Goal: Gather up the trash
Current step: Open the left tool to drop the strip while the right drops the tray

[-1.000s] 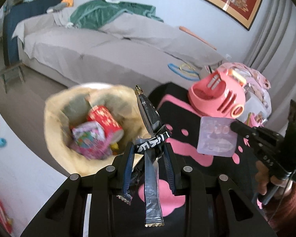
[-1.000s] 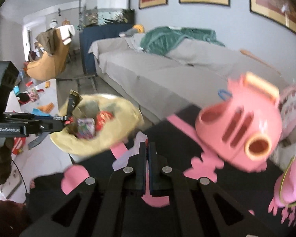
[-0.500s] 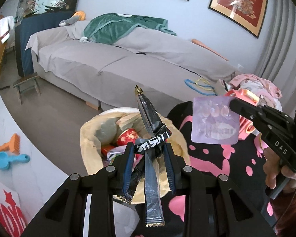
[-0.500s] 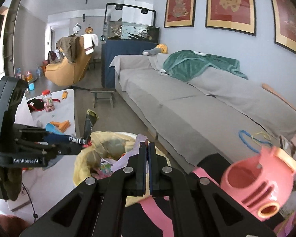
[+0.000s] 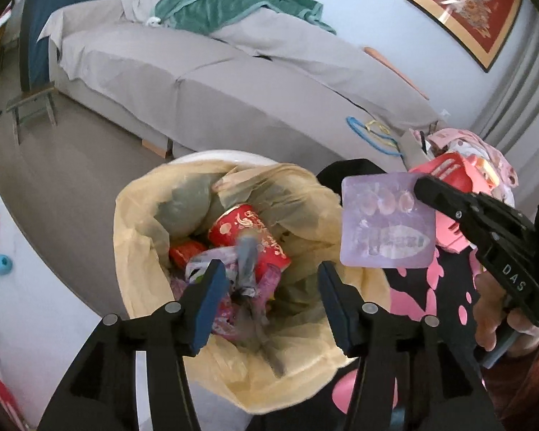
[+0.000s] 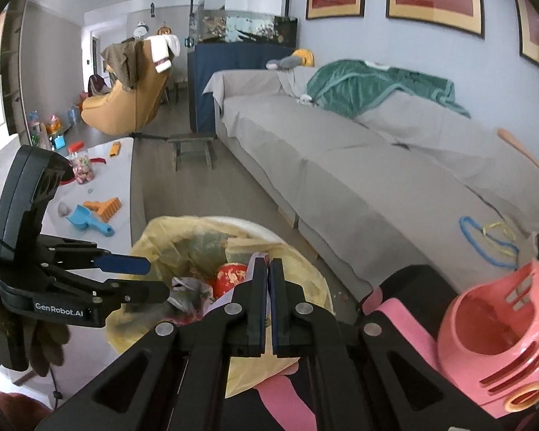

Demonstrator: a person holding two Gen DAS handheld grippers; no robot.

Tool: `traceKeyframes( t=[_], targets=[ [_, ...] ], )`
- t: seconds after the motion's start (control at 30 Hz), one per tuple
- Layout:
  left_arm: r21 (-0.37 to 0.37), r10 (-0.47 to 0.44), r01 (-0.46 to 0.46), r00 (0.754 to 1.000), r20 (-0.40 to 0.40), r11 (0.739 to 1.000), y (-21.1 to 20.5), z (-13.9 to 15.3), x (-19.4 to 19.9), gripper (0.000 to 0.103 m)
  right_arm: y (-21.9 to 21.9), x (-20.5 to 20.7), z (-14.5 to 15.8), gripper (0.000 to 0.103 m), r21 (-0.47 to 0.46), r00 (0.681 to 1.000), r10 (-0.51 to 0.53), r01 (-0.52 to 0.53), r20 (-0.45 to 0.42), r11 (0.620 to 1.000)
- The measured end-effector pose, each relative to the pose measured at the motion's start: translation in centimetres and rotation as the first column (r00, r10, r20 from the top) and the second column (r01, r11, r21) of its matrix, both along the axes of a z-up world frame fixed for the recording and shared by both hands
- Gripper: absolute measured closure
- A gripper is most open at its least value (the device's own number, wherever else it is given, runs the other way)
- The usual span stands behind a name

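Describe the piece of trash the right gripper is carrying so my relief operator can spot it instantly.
Start at the trash bin lined with a yellow bag, in front of the grey sofa. Just right of its rim, the right gripper pinches a flat square packet by its upper right corner. It is pale translucent lilac with small bubble pockets, unlike the red cup and crumpled wrappers inside the bin.

Grey floor (image 5: 72, 165) under lined bin (image 5: 140, 222), stool (image 6: 192, 145)

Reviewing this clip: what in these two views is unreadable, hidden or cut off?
- Dark wrapper, left wrist view: motion-blurred between the open left gripper fingers, so resting or falling is unclear.
- Purple packet print: too blurred to read; right wrist view, the shut right gripper hides nearly all of it.
- Bin bag bottom: buried under trash.
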State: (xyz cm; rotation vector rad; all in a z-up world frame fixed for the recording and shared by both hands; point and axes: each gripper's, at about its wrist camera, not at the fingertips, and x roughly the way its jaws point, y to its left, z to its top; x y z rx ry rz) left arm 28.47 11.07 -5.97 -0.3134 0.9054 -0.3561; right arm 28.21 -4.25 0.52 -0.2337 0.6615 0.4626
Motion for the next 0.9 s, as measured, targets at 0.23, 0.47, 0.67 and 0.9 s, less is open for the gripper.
traceKeyframes(
  t=[0.23,0.47,0.67,0.9],
  targets=[
    [-0.043,0.136,-0.135,0.990,0.032,0.990,3.9,-0.1,0.2,0.049,1.0,1.8,-1.9,0.102,0.048,0.997,0.022,-0.018,-0.073,0.999],
    [0.023,0.282,-0.283,0.958,0.057,0.959,7.1,-0.2,-0.7,0.049,4.5,3.4,-4.4,0.102,0.110,0.984,0.085,-0.068,-0.155,0.992],
    [0.059,0.312,-0.315,0.949,0.048,0.947,7.8,-1.0,-1.6,0.049,7.4,4.6,-9.0,0.100,0.106,0.922,0.136,-0.104,-0.362,0.989],
    [0.084,0.325,-0.328,0.944,0.054,0.941,7.3,-1.2,-3.3,0.053,7.1,4.2,-11.2,0.096,0.076,0.898,0.088,-0.061,-0.431,0.995]
  ],
)
